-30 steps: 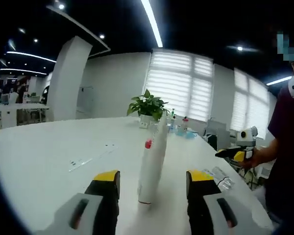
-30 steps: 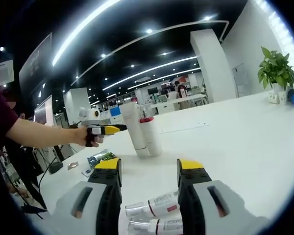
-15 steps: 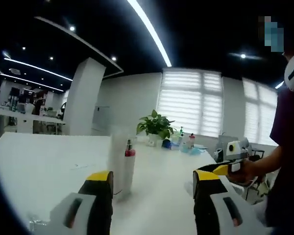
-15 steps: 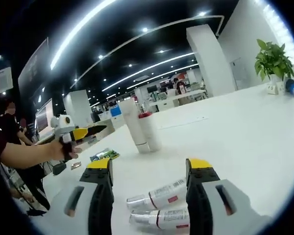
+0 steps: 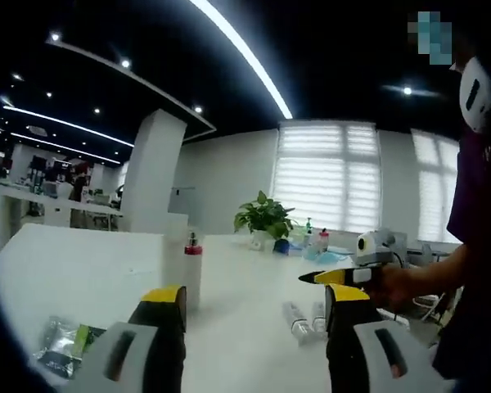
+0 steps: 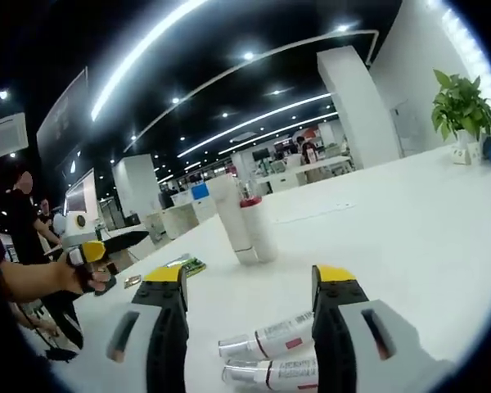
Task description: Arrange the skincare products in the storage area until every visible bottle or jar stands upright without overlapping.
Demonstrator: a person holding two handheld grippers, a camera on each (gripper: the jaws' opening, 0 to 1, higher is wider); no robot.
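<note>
Right gripper [image 6: 250, 307] wide open and holding nothing, jaws straddling two small bottles [image 6: 270, 337] lying on their sides on the white table [image 6: 409, 221], one just behind the other, caps pointing toward the left jaw. Beyond those, farther from the jaws, a tall white tube [image 6: 231, 219] and a red-capped bottle [image 6: 257, 229] standing upright, touching or very nearly so; hard to tell whether merely side by side or leaning together. Left gripper [image 5: 250, 315] also spread wide and empty, held low over the table and well back from the products. Judged from this: about half done, with two items upright and two down, both needing to be stood up clear of each other and of the upright pair. From the left gripper view, the red-capped bottle [image 5: 192, 274] seen beside the left jaw with the tube pale and blurred beside it, the lying bottles [image 5: 303, 318] near the right jaw, plus a few flat sachets [image 5: 61, 348] at the near table edge and a potted plant [image 5: 264, 219] far behind. From the right gripper view, labels on the lying bottles far clearer, and the left gripper [image 6: 106, 247] seen in a hand, off to the side of the upright pair.
</note>
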